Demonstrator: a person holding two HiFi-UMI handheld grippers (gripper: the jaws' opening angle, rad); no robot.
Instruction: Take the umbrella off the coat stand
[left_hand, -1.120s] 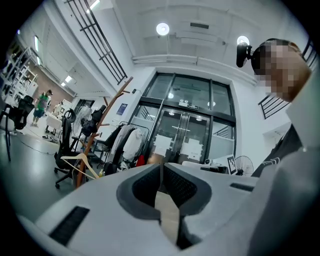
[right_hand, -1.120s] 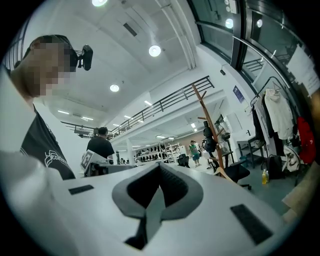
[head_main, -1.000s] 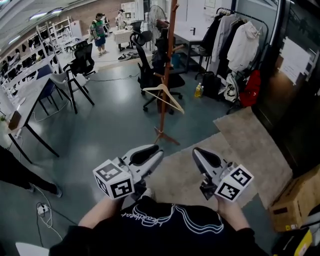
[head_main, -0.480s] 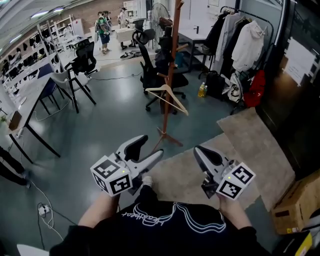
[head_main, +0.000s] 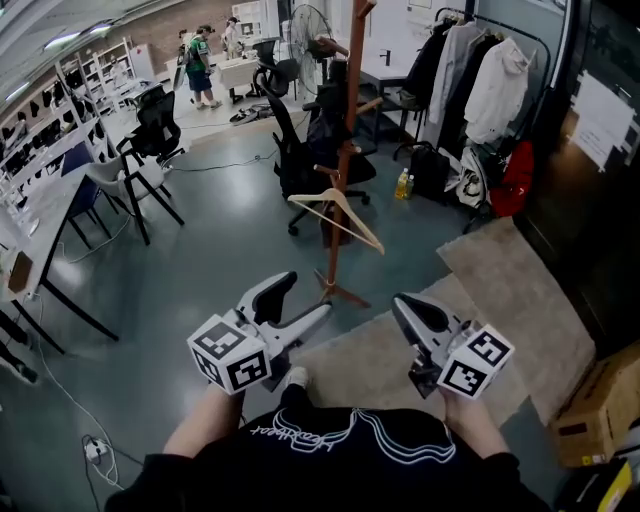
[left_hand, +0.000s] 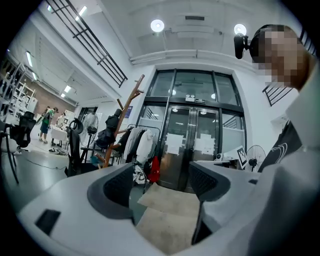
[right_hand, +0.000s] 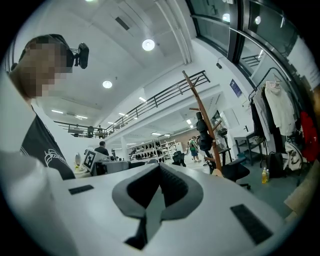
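Observation:
The wooden coat stand (head_main: 345, 150) rises from the grey floor straight ahead of me in the head view, past both grippers. A pale wooden hanger (head_main: 336, 212) hangs low on it. A dark bundle (head_main: 327, 112) hangs from an upper peg, its shape unclear; it shows as the dark bundle (left_hand: 111, 131) and the dark bundle (right_hand: 202, 136) in the gripper views. My left gripper (head_main: 308, 294) points at the stand's foot, well short of it; its jaws are opening with nothing between them. My right gripper (head_main: 402, 304) is shut and empty. The left gripper (left_hand: 162, 182) frames only rug; the right gripper (right_hand: 159, 187) has its pads together.
A black office chair (head_main: 290, 130) stands just behind the stand. A clothes rail with coats (head_main: 470, 80) and a red bag (head_main: 510, 178) are at the right, a beige rug (head_main: 500, 280) under me, a cardboard box (head_main: 598, 405) at the right edge. Desks (head_main: 40, 200) line the left; people (head_main: 198, 62) stand far back.
The left gripper's jaws have gone from nearly shut to wide apart. Both grippers have moved toward the coat stand, which now sits closer and more central. The right gripper stays shut.

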